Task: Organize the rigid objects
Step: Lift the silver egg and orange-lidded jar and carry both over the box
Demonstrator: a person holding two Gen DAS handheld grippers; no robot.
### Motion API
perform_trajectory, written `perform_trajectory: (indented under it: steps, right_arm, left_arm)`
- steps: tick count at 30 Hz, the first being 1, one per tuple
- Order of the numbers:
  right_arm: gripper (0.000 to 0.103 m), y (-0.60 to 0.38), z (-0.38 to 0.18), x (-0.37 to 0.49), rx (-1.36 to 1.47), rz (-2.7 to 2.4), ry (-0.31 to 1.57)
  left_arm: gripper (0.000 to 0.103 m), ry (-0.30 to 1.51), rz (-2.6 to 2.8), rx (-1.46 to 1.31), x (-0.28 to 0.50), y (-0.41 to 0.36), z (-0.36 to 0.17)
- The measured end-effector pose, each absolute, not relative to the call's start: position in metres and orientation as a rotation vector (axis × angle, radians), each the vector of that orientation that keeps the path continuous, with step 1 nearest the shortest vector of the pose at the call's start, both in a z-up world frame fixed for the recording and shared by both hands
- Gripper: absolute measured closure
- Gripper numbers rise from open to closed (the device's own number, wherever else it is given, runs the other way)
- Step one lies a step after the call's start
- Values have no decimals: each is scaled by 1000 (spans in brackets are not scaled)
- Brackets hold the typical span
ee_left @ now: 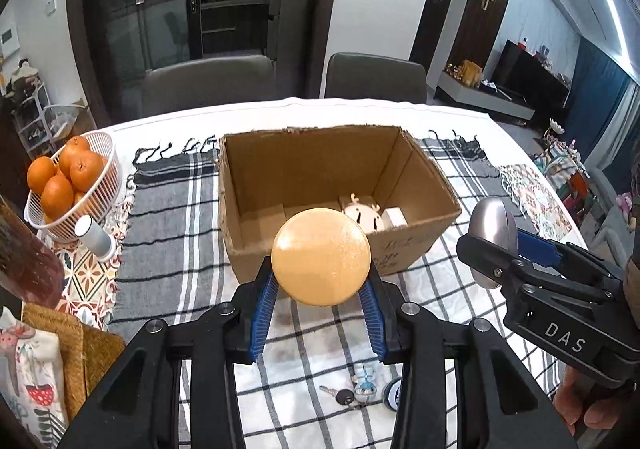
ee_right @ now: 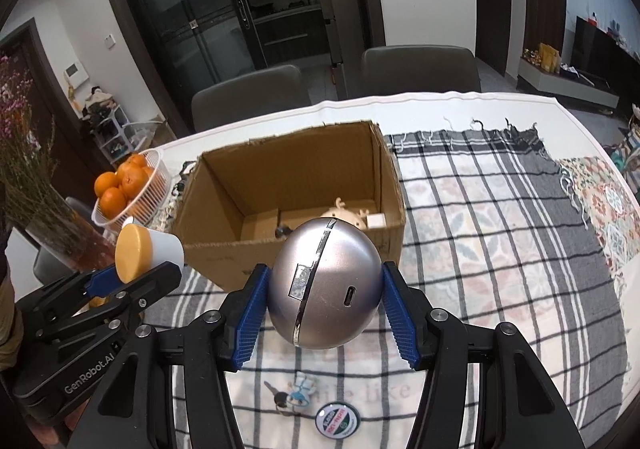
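"DAS" in white letters on the black body of the right gripper (ee_left: 490,245), seen at right in the left wrist view. "GenRobot.AI" in white on the body of the left gripper (ee_right: 132,273), near left in the right wrist view. Faint pale lettering, maybe "like", on the checked cloth (ee_right: 500,249) near the round badge (ee_right: 337,420); the badge's print is unreadable. Scribbled marks on the cardboard box (ee_left: 404,249) front, illegible.

The left hand-held gripper (ee_left: 320,285) points forward and down, its blue pads (ee_left: 264,313) clamped on a round object. The right hand-held gripper (ee_right: 324,305) sits beside it at the same tilt, pads (ee_right: 248,317) likewise closed on a load. A hand (ee_left: 588,405) grips its handle.
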State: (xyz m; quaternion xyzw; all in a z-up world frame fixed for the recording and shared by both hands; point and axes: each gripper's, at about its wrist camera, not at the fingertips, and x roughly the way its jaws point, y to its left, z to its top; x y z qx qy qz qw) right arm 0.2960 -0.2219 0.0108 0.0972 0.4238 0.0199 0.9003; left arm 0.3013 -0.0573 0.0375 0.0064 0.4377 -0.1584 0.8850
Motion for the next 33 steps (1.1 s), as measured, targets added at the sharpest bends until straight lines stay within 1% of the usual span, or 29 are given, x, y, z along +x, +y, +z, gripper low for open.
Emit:
perform_trajectory:
  steps: [18, 33]
  right_arm:
    - [46, -220, 26, 336, 167, 55, 854]
    - [46, -222, 8, 384, 137, 59, 906]
  left_arm:
    - [64, 899, -311, 20, 342, -57, 46]
    - [64, 956, -293, 20, 385, -63, 19]
